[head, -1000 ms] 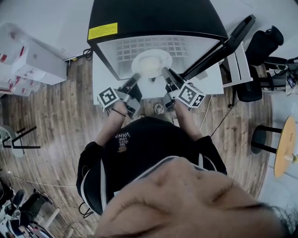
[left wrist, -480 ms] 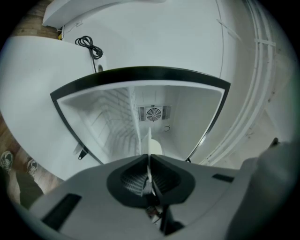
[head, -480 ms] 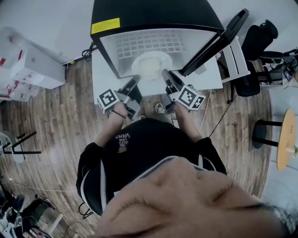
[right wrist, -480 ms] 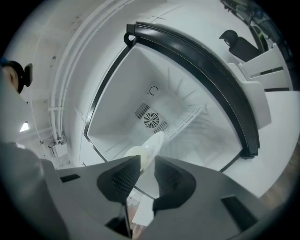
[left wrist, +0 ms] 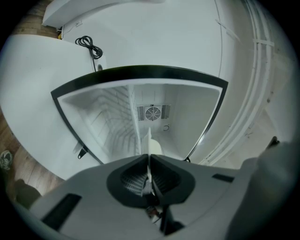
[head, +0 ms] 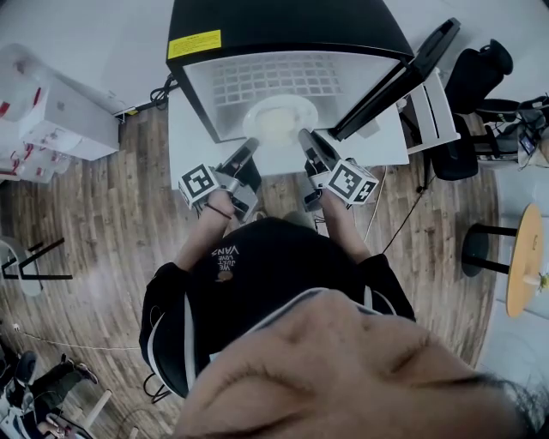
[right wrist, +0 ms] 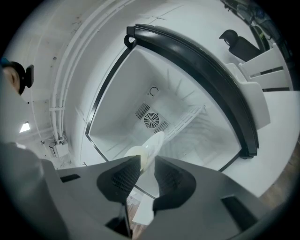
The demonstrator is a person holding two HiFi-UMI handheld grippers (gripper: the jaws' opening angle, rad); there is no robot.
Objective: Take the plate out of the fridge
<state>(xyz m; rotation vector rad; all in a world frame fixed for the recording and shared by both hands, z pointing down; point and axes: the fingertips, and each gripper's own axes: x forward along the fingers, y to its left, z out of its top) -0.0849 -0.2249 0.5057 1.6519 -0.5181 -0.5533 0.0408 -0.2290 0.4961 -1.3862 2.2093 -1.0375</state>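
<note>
Plate (head: 279, 118) unmoved; left hand-held gripper (head: 251, 142), right hand-held gripper (head: 302, 134) clamp rim

Wood floor (head: 103, 214), black chair (head: 483, 73), maybe storage boxes (head: 64, 111)

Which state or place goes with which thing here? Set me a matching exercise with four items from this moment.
Things:
1. plate
2. fridge door
3. left gripper
4. yellow label

States or places:
A. swung open
B. on the black top of the fridge
C. gripped at two sides, at the fridge's opening
D. shut on the plate's rim

Pairs: 1-C, 2-A, 3-D, 4-B
</note>
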